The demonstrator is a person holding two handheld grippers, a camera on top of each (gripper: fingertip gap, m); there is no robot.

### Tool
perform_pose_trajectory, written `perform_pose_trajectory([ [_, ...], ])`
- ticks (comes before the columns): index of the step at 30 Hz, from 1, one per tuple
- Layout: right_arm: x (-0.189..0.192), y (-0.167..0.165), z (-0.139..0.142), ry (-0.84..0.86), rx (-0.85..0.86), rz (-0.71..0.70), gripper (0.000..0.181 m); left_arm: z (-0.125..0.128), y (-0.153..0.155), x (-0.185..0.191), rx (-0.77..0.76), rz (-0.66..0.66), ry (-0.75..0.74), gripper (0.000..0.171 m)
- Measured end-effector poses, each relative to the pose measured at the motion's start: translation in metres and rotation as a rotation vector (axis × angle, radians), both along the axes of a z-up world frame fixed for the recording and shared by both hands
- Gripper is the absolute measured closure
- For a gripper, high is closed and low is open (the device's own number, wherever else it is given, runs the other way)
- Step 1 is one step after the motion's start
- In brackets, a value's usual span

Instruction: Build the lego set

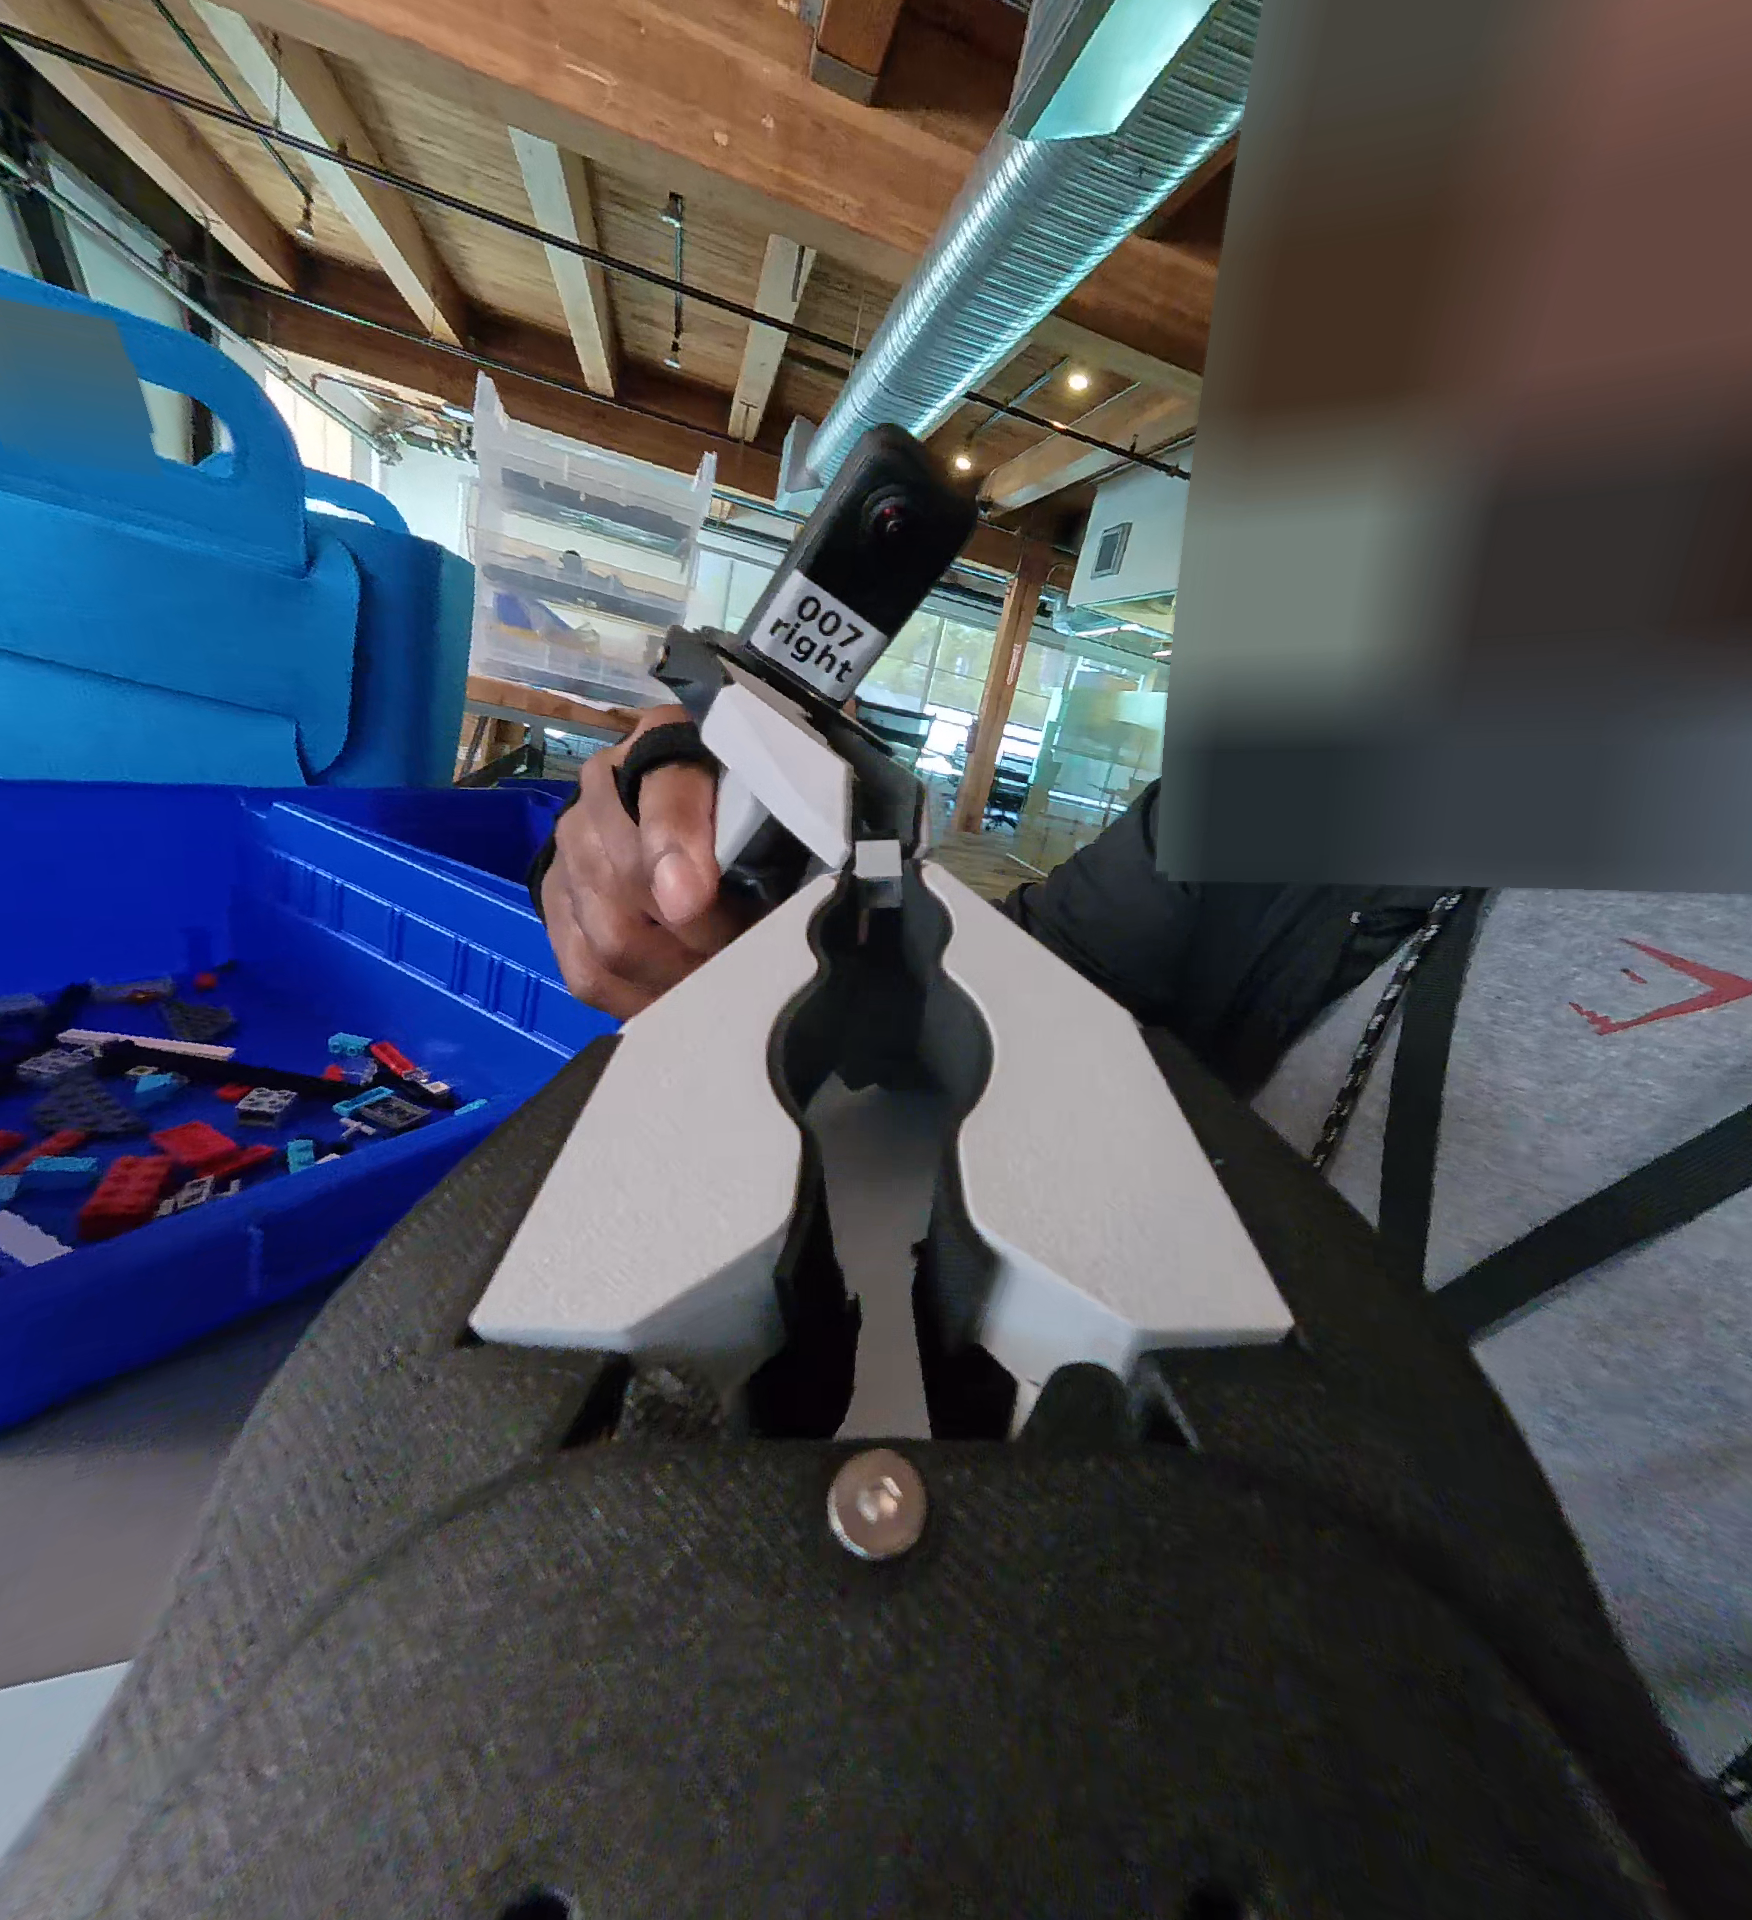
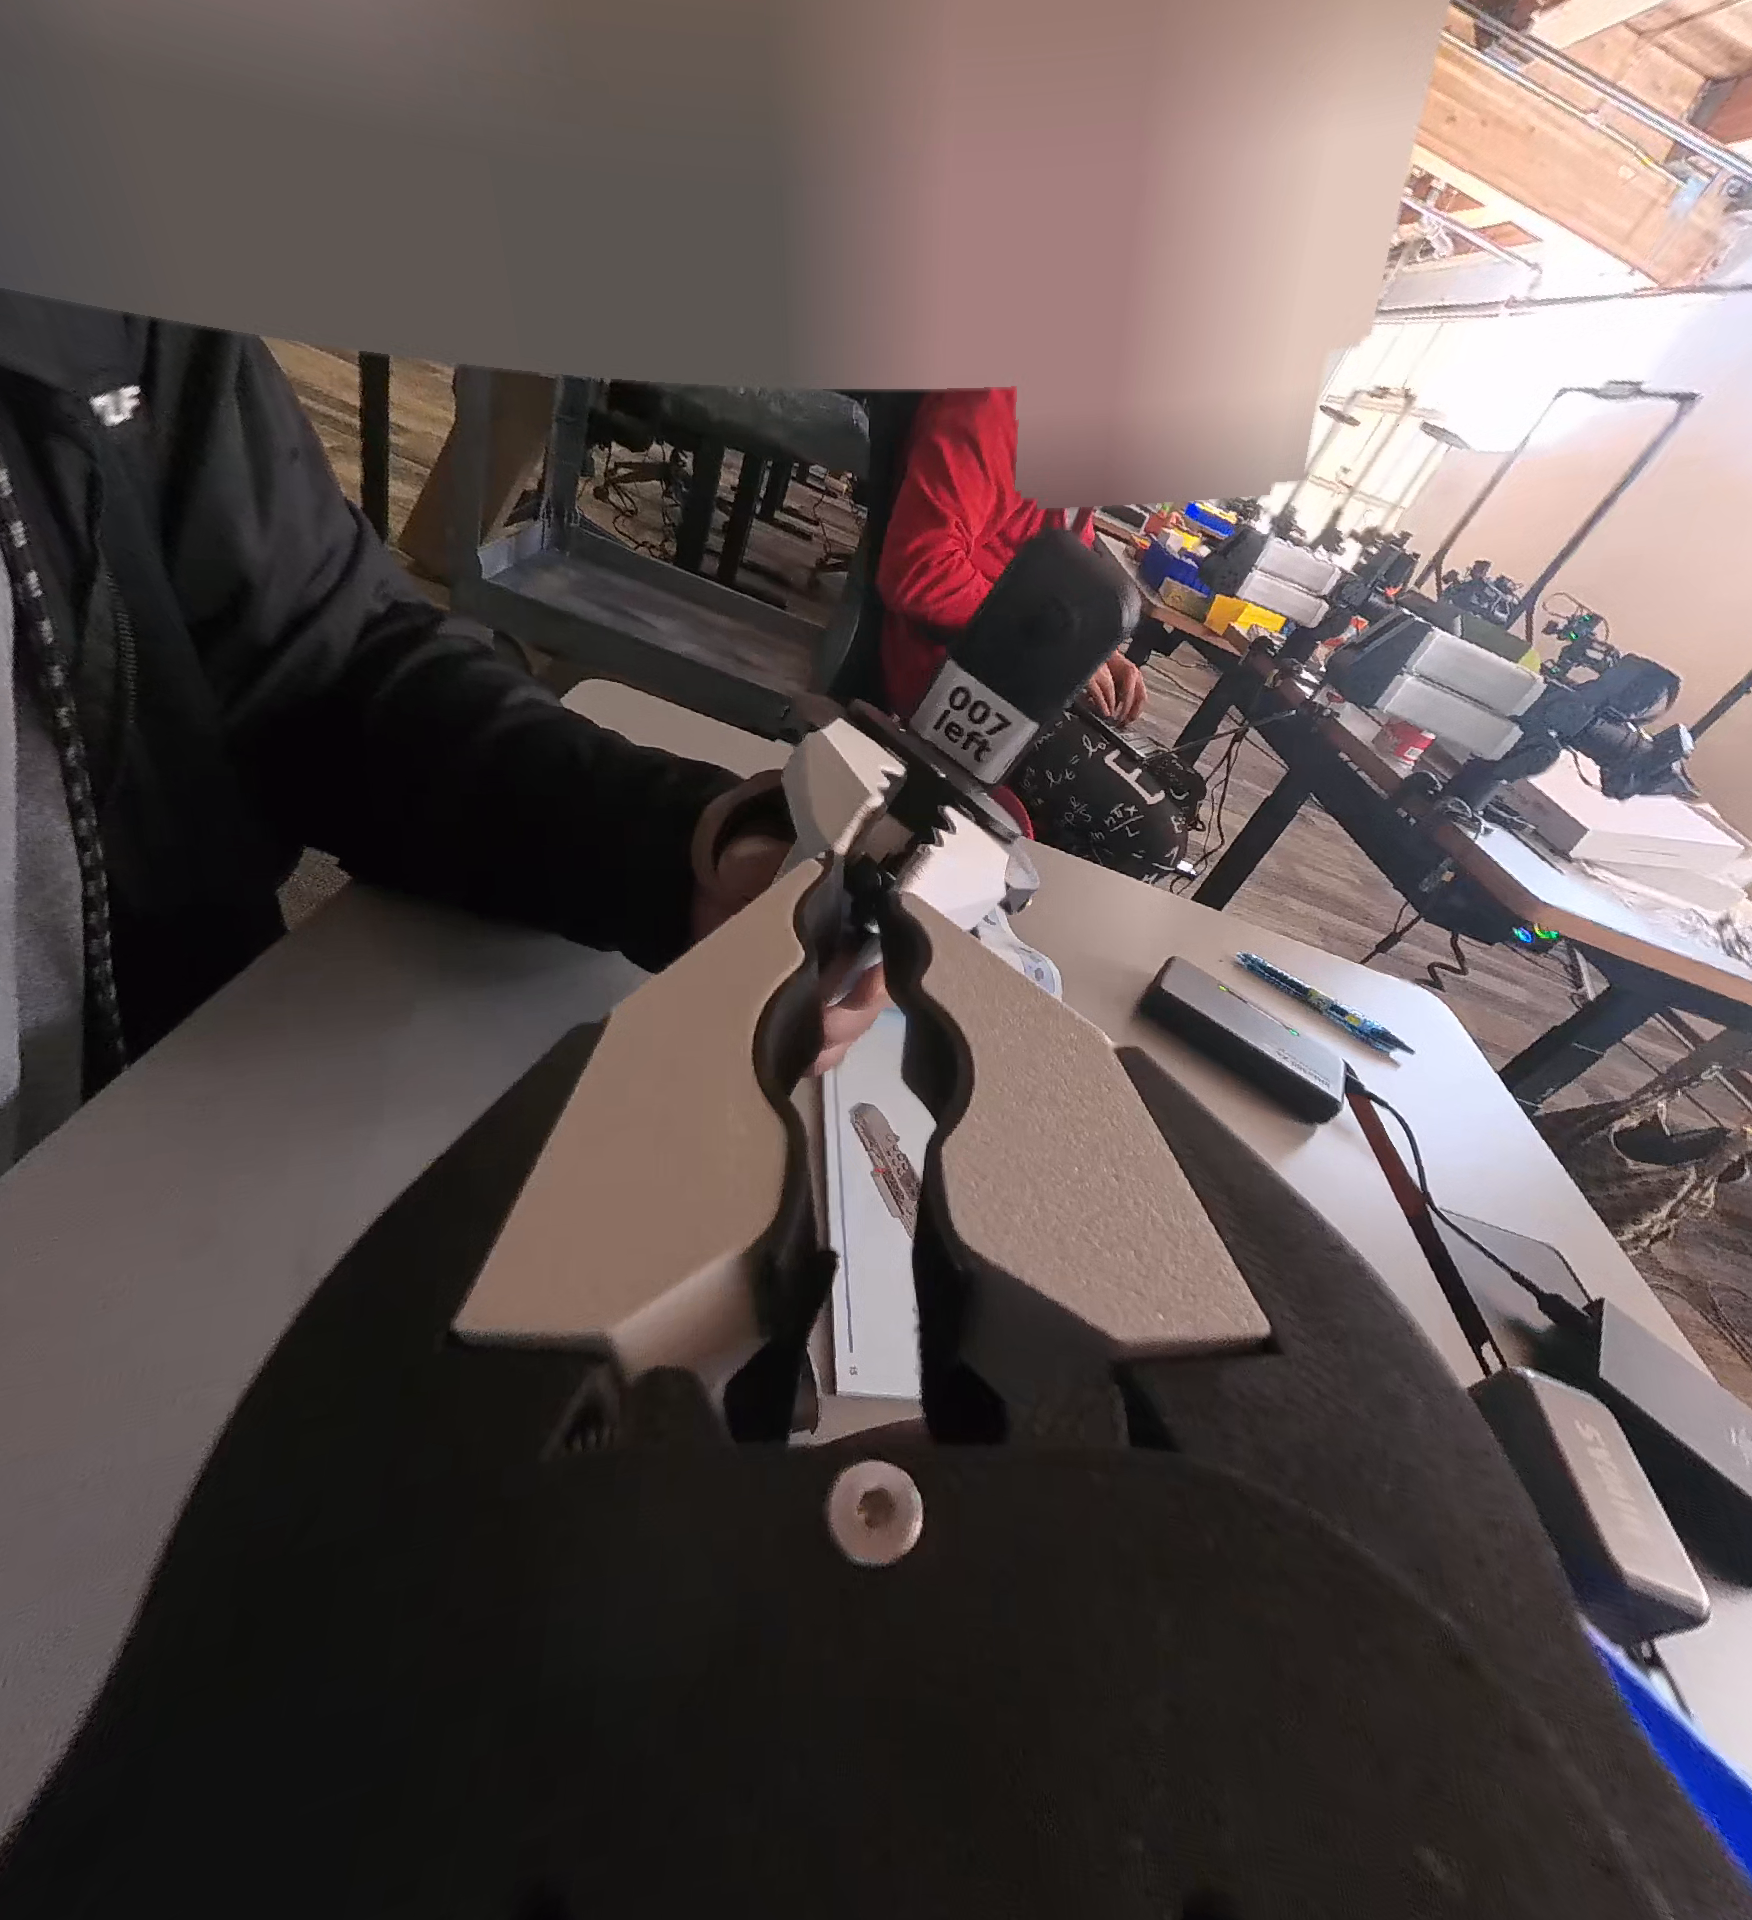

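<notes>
Both grippers are held up in the air above the table, tip to tip. In the left wrist view my left gripper (image 1: 877,891) is shut on a small grey lego piece (image 1: 877,860) at its tips. The right gripper (image 1: 856,831) meets it from above, held by a hand (image 1: 633,894). In the right wrist view my right gripper (image 2: 859,881) is shut, with a small dark piece (image 2: 867,906) pinched at its tips. The left gripper (image 2: 898,847) touches it there. Whether the two pieces are joined is hidden.
A blue bin (image 1: 384,904) with several loose lego pieces (image 1: 134,1132) stands at the left, with a blue case (image 1: 124,623) behind it. An instruction booklet (image 2: 877,1195), a power bank (image 2: 1246,1039), a pen (image 2: 1319,1003) and grey devices (image 2: 1599,1507) lie on the white table (image 2: 228,1143). The person's torso is close. Both grippers' tips are close together, under 4 cm apart.
</notes>
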State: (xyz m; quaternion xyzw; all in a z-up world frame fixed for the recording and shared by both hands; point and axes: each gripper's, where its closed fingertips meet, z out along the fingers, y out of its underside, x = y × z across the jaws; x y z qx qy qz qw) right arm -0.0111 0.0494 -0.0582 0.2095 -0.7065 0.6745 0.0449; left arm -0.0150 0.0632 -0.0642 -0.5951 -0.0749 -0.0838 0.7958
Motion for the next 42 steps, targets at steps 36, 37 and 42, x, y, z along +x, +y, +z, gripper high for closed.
perform_pose_trajectory([
  [36,-0.024,0.055,-0.167,-0.147,0.599,-0.455,0.172,-0.05,-0.001,-0.047,-0.194,0.099,-0.414,0.143],
  [37,-0.021,0.058,-0.174,-0.16,0.615,-0.45,0.172,-0.051,-0.001,-0.048,-0.201,0.106,-0.414,0.143],
  [42,-0.015,0.061,-0.182,-0.155,0.61,-0.418,0.167,-0.053,-0.001,-0.05,-0.198,0.116,-0.409,0.145],
])
